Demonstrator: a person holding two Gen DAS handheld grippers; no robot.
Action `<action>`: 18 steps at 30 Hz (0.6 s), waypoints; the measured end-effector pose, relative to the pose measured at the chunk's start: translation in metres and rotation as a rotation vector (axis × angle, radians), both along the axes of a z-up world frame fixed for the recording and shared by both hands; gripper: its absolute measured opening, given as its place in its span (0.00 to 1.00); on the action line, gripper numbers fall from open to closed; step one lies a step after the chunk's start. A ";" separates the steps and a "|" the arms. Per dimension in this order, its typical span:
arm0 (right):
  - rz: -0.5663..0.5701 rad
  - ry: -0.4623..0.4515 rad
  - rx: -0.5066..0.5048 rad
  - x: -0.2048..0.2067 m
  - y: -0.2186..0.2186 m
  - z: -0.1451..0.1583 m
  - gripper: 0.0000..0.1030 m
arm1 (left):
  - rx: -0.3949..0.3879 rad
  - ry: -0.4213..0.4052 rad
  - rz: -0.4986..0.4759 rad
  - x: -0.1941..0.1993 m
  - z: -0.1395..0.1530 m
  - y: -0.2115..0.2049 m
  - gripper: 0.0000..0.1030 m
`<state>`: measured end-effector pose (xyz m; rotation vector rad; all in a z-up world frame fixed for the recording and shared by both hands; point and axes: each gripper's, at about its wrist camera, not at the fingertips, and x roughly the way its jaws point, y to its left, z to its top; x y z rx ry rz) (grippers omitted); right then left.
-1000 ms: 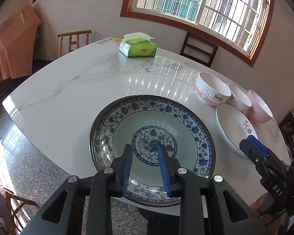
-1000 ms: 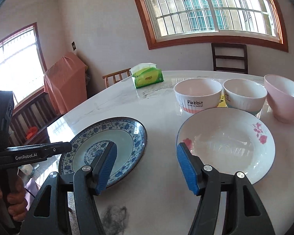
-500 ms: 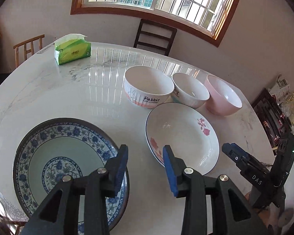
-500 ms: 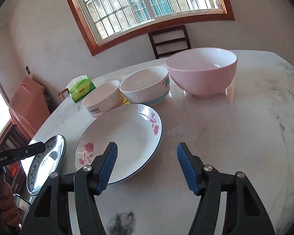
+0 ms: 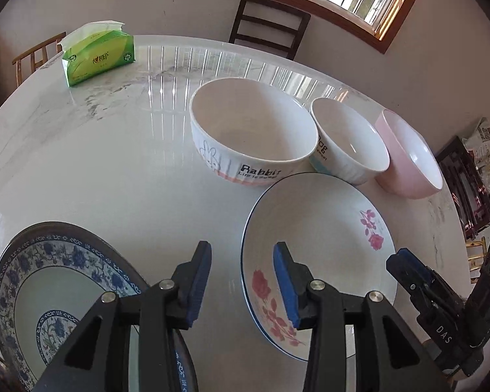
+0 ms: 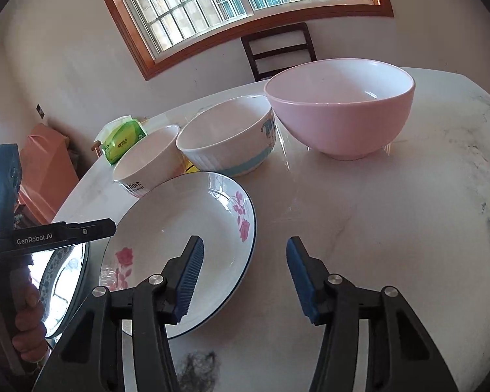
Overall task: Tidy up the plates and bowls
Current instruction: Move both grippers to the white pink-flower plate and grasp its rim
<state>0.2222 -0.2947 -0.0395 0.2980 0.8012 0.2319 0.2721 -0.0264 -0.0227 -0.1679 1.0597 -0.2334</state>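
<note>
White marble table carries the rose-printed plate, with three bowls in a row behind it and the blue-patterned plate to its left. My left gripper straddles the rose plate's left rim, released. My right gripper is closing over its right rim, gripping nothing.

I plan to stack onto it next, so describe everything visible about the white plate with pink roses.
The shallow white plate with pink roses looks like glazed ceramic, with a thin dark blue line round its rim and two rose sprays, one on each side of the well. It is empty and lies flat and upright on the white marble table, in front of the row of three bowls. Neither gripper touches it; whether the nearest bowl meets its rim is unclear.
</note>
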 end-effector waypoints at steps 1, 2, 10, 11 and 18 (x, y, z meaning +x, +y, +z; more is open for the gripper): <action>-0.001 0.010 0.000 0.002 0.000 -0.001 0.48 | 0.007 0.004 -0.003 0.001 -0.002 -0.002 0.39; 0.000 0.019 0.001 0.005 0.000 -0.002 0.48 | 0.013 0.006 -0.006 0.002 -0.003 -0.003 0.39; 0.038 0.080 -0.037 0.018 0.011 -0.008 0.44 | 0.003 0.025 0.003 0.008 -0.013 -0.003 0.39; 0.040 0.090 -0.040 0.019 0.011 -0.009 0.43 | 0.006 0.023 0.004 0.008 -0.014 -0.004 0.39; 0.059 0.093 -0.075 0.020 0.016 -0.009 0.40 | 0.005 0.046 -0.002 0.010 -0.022 -0.008 0.39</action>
